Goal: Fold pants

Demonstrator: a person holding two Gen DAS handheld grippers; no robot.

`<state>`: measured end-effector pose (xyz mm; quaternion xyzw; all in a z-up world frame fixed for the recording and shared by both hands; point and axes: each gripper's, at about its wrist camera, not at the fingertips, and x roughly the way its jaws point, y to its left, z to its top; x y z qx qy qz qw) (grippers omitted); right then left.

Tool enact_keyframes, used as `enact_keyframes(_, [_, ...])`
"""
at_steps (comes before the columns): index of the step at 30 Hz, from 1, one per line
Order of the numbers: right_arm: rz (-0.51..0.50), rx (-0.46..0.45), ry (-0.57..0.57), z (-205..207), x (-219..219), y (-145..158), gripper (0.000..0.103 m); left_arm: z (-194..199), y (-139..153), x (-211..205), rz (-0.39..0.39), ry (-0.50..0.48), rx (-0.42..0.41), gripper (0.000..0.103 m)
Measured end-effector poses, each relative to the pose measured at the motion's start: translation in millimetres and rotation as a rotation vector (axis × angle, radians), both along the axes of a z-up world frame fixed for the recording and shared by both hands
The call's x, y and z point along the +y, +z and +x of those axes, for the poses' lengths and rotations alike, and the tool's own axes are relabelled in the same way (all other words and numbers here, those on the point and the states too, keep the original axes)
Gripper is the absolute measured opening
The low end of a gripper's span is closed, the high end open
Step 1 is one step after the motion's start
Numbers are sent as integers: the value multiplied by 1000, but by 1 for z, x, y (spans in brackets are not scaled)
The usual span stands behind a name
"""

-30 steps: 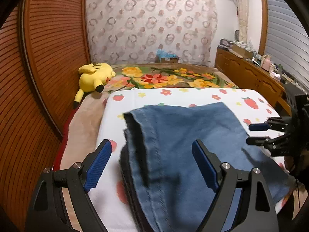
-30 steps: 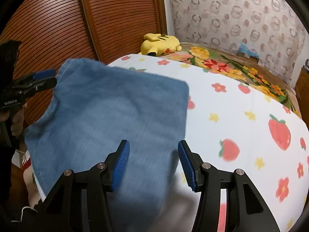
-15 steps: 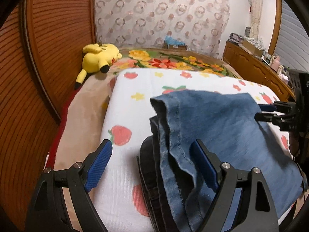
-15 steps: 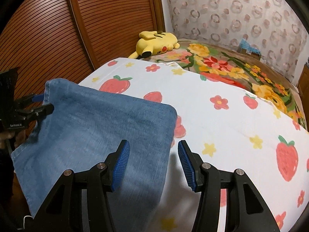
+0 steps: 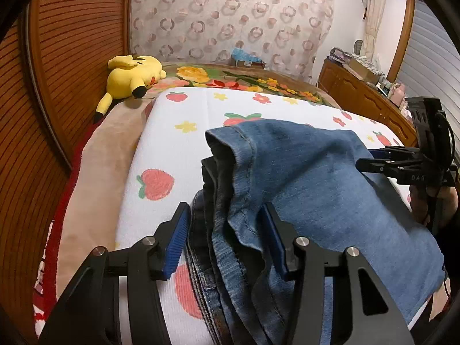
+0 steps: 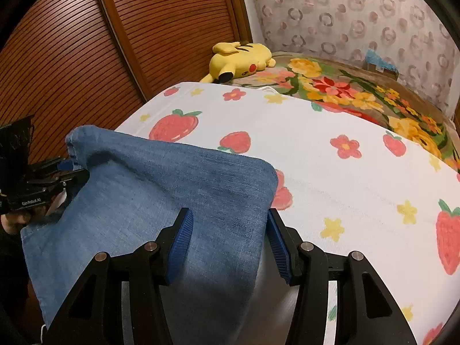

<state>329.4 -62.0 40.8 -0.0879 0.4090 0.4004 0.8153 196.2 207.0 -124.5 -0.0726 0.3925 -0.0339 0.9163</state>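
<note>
Nearest in the left wrist view, the left gripper [image 5: 227,238] is seen with its blue-padded fingers [image 5: 178,238] spread wide on either side of the bunched, seamed side of the blue jeans [image 5: 310,189]; no cloth is pinched between them. The jeans are laid in several folded layers at the near edge of the bed, on the white strawberry-print sheet [image 5: 172,149], with the darker layers stacked underneath and a lighter panel draped on top. In the right wrist view, the right gripper [image 6: 230,238] is likewise held with its fingers parted, one pad above the denim and the other just beside the folded edge of the cloth, with nothing clamped. From the left wrist view the right gripper is seen at the far side of the jeans, its tips lying over the cloth edge; from the right wrist view the left gripper is seen beside the opposite hem.

Farther along the sheet, strawberries, flowers and stars are printed on bare white fabric. Beyond the sheet's far edge a brown floral blanket [image 6: 356,92] is spread, and a yellow plush toy [image 6: 241,57] is laid near the far left corner of the bed, beside the slatted wooden doors [image 6: 120,28]. A patterned curtain [image 5: 230,20] is hung behind the bed, and a wooden dresser [image 5: 362,97] stands along the right side.
</note>
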Motion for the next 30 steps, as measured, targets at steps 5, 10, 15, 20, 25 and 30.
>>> enact_keyframes(5, [-6, -8, -4, 0, 1, -2, 54, -2, 4, -4, -7, -15, -2, 37])
enact_keyframes(10, [10, -83, 18, -16, -2, 8, 11, -9, 13, -12, 30, -42, -5, 17])
enact_keyframes(15, [51, -159, 10, -36, -12, 22, 10, -22, 32, -21, 50, -57, -52, 13])
enact_keyframes(20, [106, -229, 5, -56, -29, 45, 9, -32, 64, -31, 67, -63, -127, 12])
enact_keyframes(25, [126, -299, -27, -72, -55, 69, 9, -25, 98, -42, 63, -80, -204, 12])
enact_keyframes(30, [128, -344, -94, -80, -89, 79, 9, 4, 108, -63, 59, -123, -226, 12])
